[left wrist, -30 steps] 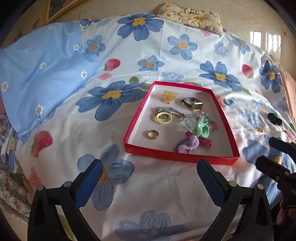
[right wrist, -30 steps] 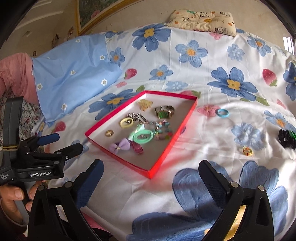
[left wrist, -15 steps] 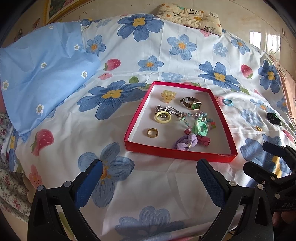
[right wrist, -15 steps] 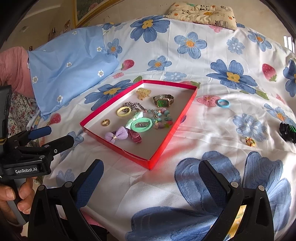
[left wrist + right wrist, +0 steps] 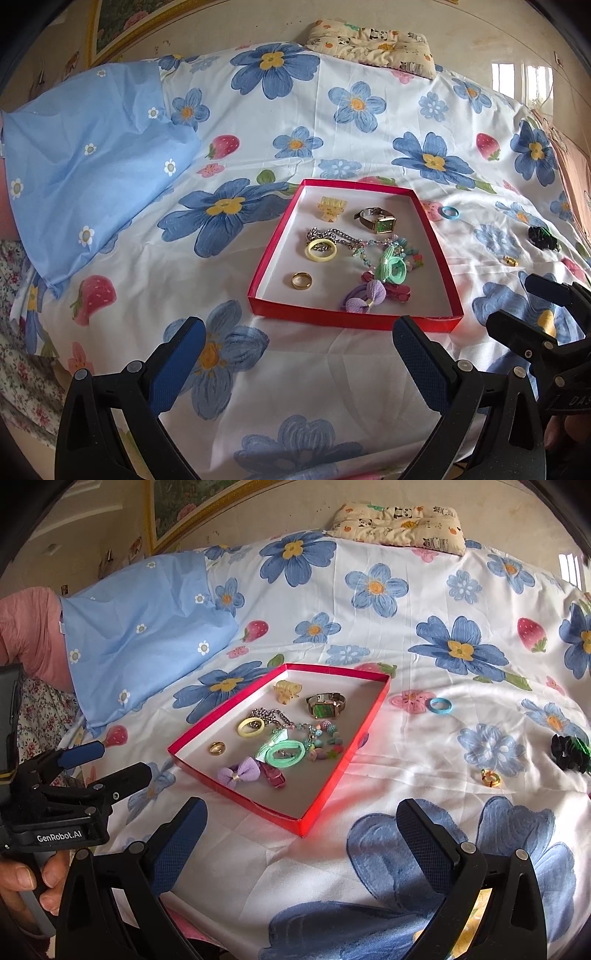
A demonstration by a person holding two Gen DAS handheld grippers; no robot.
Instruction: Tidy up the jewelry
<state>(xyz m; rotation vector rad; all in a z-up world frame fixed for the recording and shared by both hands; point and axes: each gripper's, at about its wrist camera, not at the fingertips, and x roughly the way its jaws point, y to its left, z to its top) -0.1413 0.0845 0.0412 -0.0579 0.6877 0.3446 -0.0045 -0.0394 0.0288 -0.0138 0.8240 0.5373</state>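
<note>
1. A bed covered by a white sheet [image 5: 295, 369] printed with blue flowers and strawberries fills both views; a blue pillow [image 5: 85, 177] lies at its far left, and a small cream cushion [image 5: 369, 40] sits at the far edge.
2. A shallow red tray [image 5: 354, 321] with a white floor rests near the middle of the bed.
3. Inside the tray: a yellow hair claw [image 5: 331, 206] and a green-faced watch [image 5: 380, 221] toward the far edge; a silver chain [image 5: 332, 234], a pale yellow ring [image 5: 320, 250] and a gold ring [image 5: 301, 280] on the left side; a mint-green hair tie [image 5: 393, 267], a string of beads [image 5: 327, 738], a purple bow [image 5: 365, 299] and a dark pink clip [image 5: 397, 291] toward the near right corner.
4. On the sheet to the right of the tray, apart from it, lie a blue ring [image 5: 440, 705], a small gold earring [image 5: 490, 777] and a black scrunchie [image 5: 570, 753] close to the bed's right edge.
5. The left claw [image 5: 297, 362] hovers above the near edge of the bed, spread wide and holding nothing; the tray lies just ahead of its tips.
6. The right claw [image 5: 301, 840] is also spread wide and empty, above the near edge; the tray's near corner sits just ahead between its tips, while the three loose pieces lie ahead to its right.
7. A hand [image 5: 22, 882] grips the left tool's handle at the lower left of the right view.
</note>
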